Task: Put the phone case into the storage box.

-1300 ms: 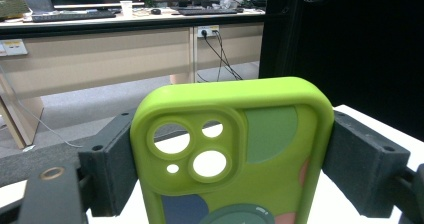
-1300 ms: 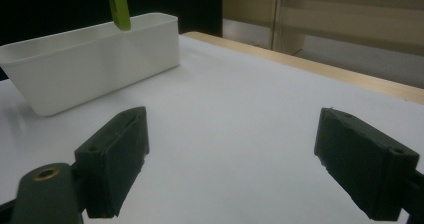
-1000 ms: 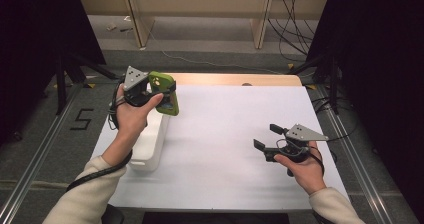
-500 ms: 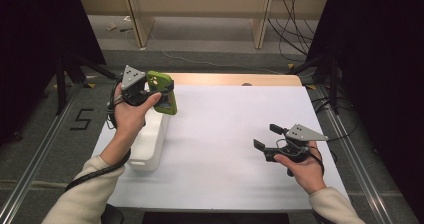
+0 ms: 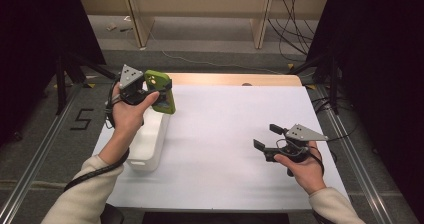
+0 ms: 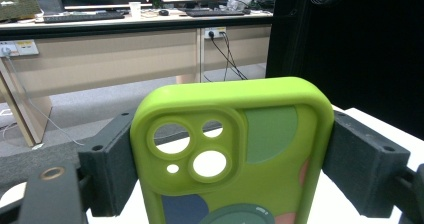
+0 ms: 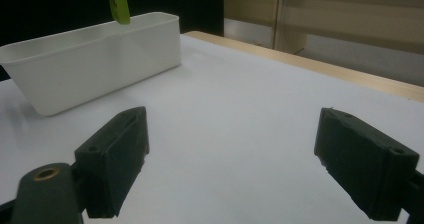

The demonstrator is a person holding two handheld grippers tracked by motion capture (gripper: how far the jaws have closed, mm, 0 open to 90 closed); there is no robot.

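Little has shifted since the earlier frames: the left gripper (image 5: 150,91) still holds the green phone case (image 5: 161,91) clamped between its 2 jaws, raised above the far end of the white bin (image 5: 150,141); the right gripper (image 5: 266,138) stays low over the white table (image 5: 220,124), jaws apart, nothing between them.

The left gripper (image 5: 152,91) is raised with its jaws pressed on something held between them. The right gripper (image 5: 267,137) hangs low, its jaws standing wide apart.
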